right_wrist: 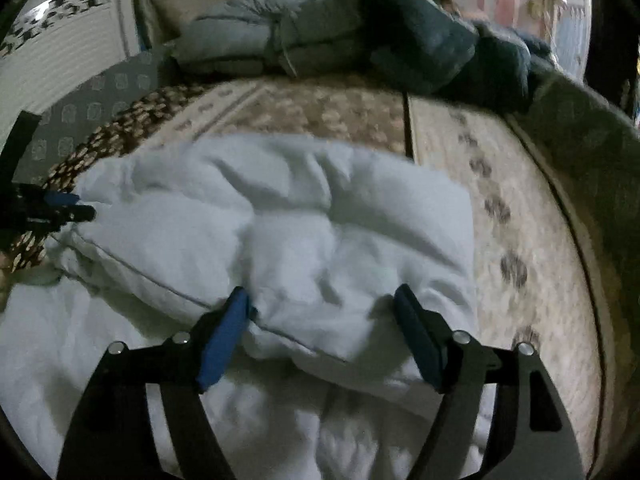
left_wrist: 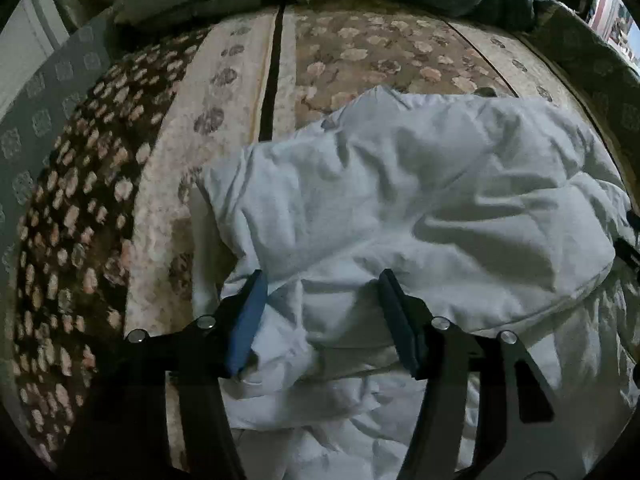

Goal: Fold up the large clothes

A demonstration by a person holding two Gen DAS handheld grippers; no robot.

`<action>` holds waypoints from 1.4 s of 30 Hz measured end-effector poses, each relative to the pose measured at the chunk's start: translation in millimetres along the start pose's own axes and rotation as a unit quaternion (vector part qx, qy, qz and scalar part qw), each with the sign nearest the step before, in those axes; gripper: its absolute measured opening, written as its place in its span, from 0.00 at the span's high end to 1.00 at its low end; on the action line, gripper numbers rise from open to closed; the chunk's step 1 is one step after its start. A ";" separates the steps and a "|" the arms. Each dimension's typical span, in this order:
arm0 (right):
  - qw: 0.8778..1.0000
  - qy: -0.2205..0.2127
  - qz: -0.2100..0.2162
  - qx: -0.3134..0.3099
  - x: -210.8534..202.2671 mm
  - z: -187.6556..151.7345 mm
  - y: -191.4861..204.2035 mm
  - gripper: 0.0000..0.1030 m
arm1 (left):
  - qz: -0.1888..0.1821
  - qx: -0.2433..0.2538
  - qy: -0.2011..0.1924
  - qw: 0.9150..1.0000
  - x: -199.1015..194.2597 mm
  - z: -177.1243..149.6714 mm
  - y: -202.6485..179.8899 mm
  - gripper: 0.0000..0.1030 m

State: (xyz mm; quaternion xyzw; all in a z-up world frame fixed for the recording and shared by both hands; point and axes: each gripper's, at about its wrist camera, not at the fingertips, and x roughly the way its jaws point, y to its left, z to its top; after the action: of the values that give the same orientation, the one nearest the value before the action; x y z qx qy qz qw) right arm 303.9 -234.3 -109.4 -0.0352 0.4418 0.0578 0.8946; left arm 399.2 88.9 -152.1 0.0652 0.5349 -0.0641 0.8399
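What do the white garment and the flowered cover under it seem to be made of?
White garment: probably thin woven cotton or a blend, matte; it shows many soft creases and a stitched seam along one edge. Flowered cover: apparently a thicker woven or plush fabric with a faint sheen; the blur leaves this open.

Dim, blurred, fisheye-warped, dark-cornered views.

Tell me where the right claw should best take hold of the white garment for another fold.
Probably the piped folded edge of the white garment, just ahead of the open right claw. Come from the near side: that edge bulges toward the claw, thick enough to pinch.
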 end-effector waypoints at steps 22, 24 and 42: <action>0.998 0.007 -0.006 0.056 27.9 85.2 -22.2 0.24 | 0.006 -0.012 0.006 1.000 3.6 36.1 -13.7 0.36; 0.998 0.018 -0.011 0.063 38.7 92.0 -24.7 0.24 | 0.014 -0.016 0.007 1.000 6.2 37.9 -14.9 0.36; 0.996 0.067 -0.026 0.056 89.1 76.7 -28.4 0.11 | -0.012 -0.033 0.052 0.998 47.3 38.5 -11.9 0.33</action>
State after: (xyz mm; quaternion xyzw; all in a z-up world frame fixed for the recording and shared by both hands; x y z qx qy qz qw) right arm 421.8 -247.2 -133.3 -0.0009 0.5021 0.0070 0.8648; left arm 451.3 68.6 -179.4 0.0346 0.5804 -0.0529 0.8119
